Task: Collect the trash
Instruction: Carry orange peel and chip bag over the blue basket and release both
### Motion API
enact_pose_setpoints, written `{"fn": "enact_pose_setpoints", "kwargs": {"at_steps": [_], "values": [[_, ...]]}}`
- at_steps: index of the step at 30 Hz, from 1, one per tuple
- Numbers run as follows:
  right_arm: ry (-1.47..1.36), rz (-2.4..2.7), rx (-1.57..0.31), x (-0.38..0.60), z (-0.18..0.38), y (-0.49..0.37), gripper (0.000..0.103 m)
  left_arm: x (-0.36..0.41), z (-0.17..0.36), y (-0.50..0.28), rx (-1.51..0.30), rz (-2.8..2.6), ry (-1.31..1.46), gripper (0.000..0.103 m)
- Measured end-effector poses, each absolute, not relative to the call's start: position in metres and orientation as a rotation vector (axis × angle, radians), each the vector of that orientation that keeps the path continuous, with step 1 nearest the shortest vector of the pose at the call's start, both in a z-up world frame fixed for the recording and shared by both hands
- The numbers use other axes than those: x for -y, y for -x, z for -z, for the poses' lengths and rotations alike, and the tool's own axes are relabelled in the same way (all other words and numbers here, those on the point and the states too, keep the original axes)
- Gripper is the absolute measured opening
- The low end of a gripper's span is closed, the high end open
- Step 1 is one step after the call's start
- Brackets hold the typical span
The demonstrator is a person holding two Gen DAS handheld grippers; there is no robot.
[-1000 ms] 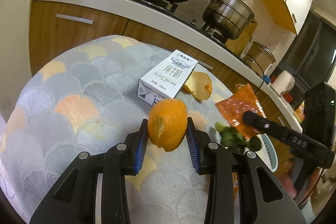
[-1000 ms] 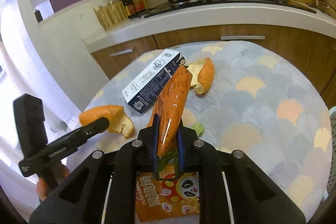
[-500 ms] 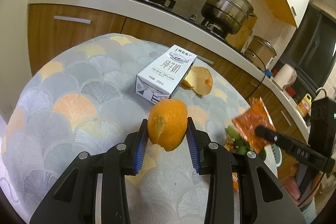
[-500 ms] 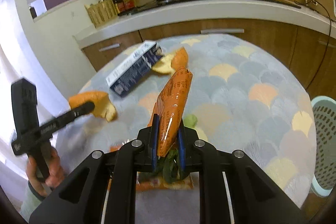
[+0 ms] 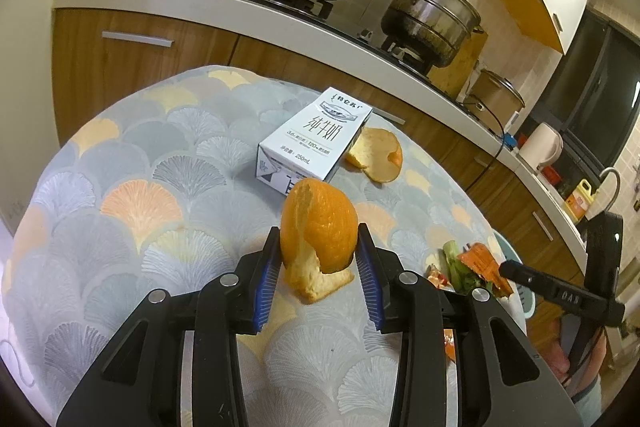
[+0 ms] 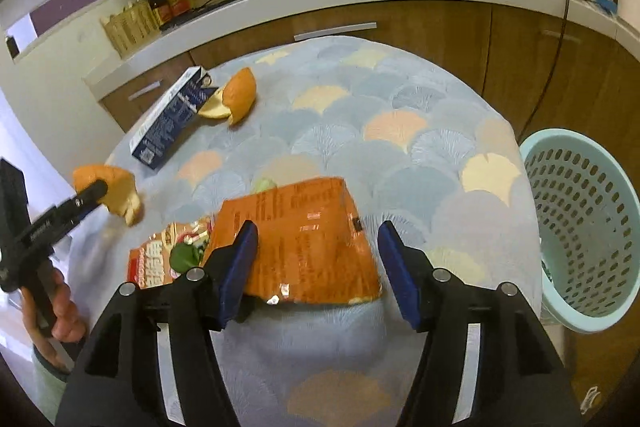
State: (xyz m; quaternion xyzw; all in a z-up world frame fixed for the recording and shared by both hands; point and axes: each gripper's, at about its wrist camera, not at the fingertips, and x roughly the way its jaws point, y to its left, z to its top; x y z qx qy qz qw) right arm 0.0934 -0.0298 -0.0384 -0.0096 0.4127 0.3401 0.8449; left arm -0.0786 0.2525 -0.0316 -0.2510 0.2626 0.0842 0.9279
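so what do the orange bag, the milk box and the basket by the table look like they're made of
Orange bag: thin plastic film, probably foil-lined, going by the glossy glare spots and the silvery torn edge. Milk box: coated paperboard, with sharp folded corners and a smooth printed face. Basket: moulded plastic, pale mint, matte, with even rows of holes through the wall.

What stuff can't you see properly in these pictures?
- Basket: right wrist view, frame edge cuts it off; inside unclear.
- Green scraps: same view, partly under the orange wrapper.
- Milk carton: left wrist view, near end behind the orange peel.
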Motion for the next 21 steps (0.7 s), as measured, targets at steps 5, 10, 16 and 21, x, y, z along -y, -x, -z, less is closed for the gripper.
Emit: {"fn": "enact_pose_setpoints", "kwargs": {"at_steps": [5, 10, 16, 21], "values": [[0.035, -0.758, -0.941, 0.007, 0.047, -0.103, 0.073, -0.252, 0.032, 0.079, -0.539, -0.172, 0.515, 0.035], [0.052, -0.805, -0.908, 0.0, 0.046, -0.092, 0.026, -0.251, 0.032, 0.077, -0.548, -0.178, 0.504, 0.035], [0.033, -0.809, -0.801, 0.021, 0.022, -0.078, 0.019, -0.246, 0.03, 0.076, -0.554, -0.178, 0.484, 0.035], [-0.028, -0.77, -0.754, 0.046, 0.008, -0.082, 0.018, -0.229, 0.018, 0.08, -0.536, -0.154, 0.455, 0.034]]}}
